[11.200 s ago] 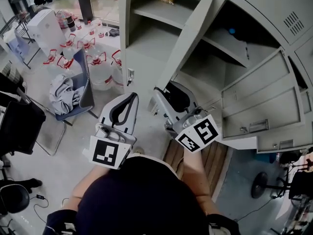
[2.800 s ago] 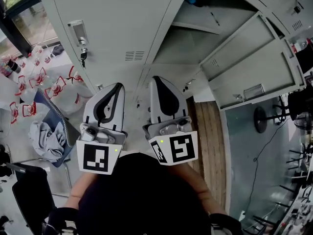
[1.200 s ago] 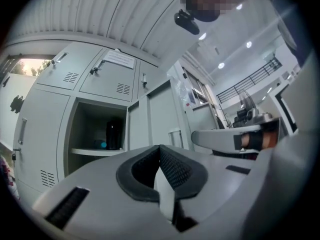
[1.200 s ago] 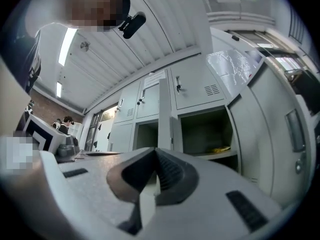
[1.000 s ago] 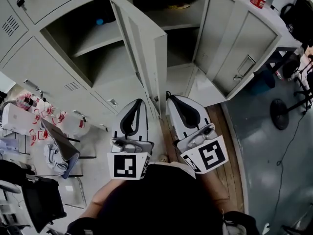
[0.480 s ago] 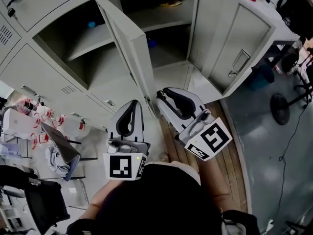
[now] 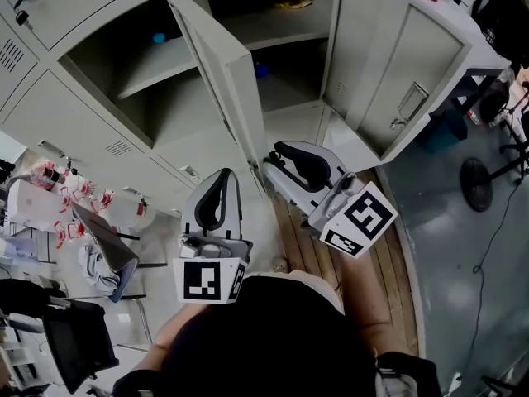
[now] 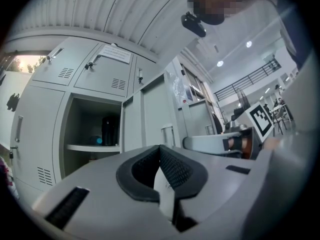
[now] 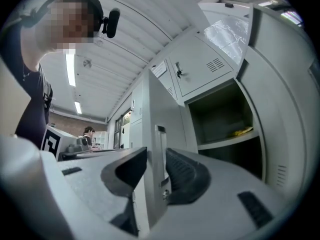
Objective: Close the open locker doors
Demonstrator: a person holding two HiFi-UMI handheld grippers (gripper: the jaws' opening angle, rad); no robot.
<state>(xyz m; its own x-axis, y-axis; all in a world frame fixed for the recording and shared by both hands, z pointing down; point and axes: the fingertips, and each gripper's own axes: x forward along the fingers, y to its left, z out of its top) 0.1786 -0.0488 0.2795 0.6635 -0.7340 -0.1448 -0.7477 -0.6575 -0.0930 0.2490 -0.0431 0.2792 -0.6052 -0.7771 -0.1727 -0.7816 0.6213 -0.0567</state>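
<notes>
A bank of grey lockers fills the head view. Its middle door (image 7: 219, 64) stands wide open, edge toward me, and a second door (image 7: 413, 56) hangs open at the right. My right gripper (image 7: 270, 159) is at the middle door's free lower edge. Its jaws have just been opening. In the right gripper view that gripper (image 9: 156, 153) straddles the door (image 9: 160, 109) near its handle, with a gap on the left side. My left gripper (image 7: 225, 174) hangs shut and empty just left of the door; in its own view the left gripper (image 8: 160, 148) points at the lockers.
The open compartments hold a blue thing (image 7: 157, 38) on a shelf and a yellow thing (image 7: 289, 5) higher up. Water jugs (image 7: 66, 193) and a chair with cloth (image 7: 99, 259) stand at the left. A wooden floor strip (image 7: 397, 246) and a black stand base (image 7: 475, 180) lie at the right.
My right gripper has rolled, swung left toward the middle door's edge, and gone from shut to open around it. The left gripper has stayed put.
</notes>
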